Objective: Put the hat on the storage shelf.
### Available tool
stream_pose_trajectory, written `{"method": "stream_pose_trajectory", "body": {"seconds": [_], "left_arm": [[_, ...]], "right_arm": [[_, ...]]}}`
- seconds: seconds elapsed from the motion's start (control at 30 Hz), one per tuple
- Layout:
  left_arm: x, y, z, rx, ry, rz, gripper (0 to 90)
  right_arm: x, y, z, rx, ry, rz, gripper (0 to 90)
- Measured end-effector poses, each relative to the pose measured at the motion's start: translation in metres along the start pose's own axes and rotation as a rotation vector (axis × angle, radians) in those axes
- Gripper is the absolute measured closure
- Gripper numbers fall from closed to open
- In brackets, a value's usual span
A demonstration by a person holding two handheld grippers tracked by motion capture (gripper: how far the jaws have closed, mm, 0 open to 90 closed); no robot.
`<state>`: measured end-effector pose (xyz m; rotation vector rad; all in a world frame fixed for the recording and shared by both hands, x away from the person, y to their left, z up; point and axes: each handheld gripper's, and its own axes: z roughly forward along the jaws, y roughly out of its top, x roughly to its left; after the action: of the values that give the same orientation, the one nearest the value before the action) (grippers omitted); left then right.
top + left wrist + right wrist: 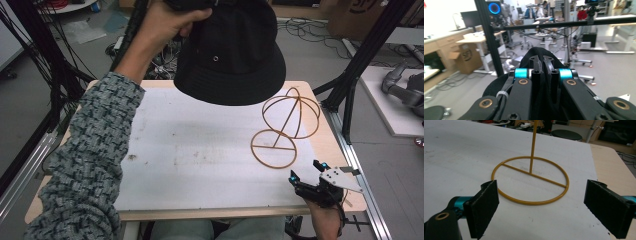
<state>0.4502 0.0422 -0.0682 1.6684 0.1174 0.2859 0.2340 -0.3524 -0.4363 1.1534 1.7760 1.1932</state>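
Observation:
A black bucket hat (232, 55) hangs in the air above the table's far edge, held up by the person's left hand. My left gripper (544, 61) is shut on the hat's fabric (534, 53), its jaws pressed together on a fold. A yellow wire hat stand (285, 125) rises from the white mat at the right, with a round base ring (530, 180) and a thin upright post (533, 145). My right gripper (306, 170) rests near the table's front right corner, open, with nothing between its pads (484, 205). The stand's base lies just ahead of it.
A white mat (200, 150) covers most of the wooden table (345, 150). Black frame posts (370, 45) stand at the left and right of the table. Cables and a cardboard box lie on the floor beyond it.

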Motion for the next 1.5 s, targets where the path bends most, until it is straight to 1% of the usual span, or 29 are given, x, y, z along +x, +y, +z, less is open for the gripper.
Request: {"method": "stream_pose_trajectory", "body": {"seconds": [0.17, 0.23, 0.3, 0.43, 0.7, 0.97, 1.03, 1.17, 1.33, 1.5], "left_arm": [[0.002, -0.013, 0.024, 0.002, -0.042, -0.027, 85.9], [0.002, -0.017, 0.031, -0.010, -0.062, -0.040, 85.9], [0.003, -0.020, 0.037, -0.024, -0.072, -0.050, 85.8], [0.002, -0.024, 0.046, -0.040, -0.096, -0.063, 85.8], [0.001, -0.034, 0.061, -0.034, -0.118, -0.077, 85.8], [0.001, -0.044, 0.075, -0.034, -0.162, -0.081, 85.9], [0.000, -0.046, 0.079, -0.038, -0.171, -0.088, 85.9], [-0.002, -0.052, 0.088, -0.023, -0.184, -0.083, 85.9], [-0.006, -0.060, 0.100, -0.024, -0.202, -0.092, 85.9], [-0.009, -0.068, 0.111, -0.010, -0.219, -0.096, 85.9]], "right_arm": [[-0.001, -0.001, -0.002, 0.001, -0.003, 0.004, 12.3], [0.000, -0.001, -0.002, 0.000, -0.003, 0.007, 12.3], [0.000, -0.001, -0.002, -0.001, -0.002, 0.005, 12.3], [0.000, -0.001, -0.002, 0.000, 0.000, 0.005, 12.3], [0.000, -0.001, -0.002, -0.003, 0.001, 0.006, 12.3], [0.000, -0.001, -0.002, 0.003, 0.004, 0.011, 12.3], [0.000, -0.001, -0.002, 0.003, 0.004, 0.009, 12.3], [0.000, -0.001, -0.002, 0.001, 0.006, 0.010, 12.3], [0.000, -0.001, -0.002, -0.001, 0.009, 0.010, 12.3], [0.000, -0.002, -0.002, 0.000, 0.009, 0.012, 12.3]]}}
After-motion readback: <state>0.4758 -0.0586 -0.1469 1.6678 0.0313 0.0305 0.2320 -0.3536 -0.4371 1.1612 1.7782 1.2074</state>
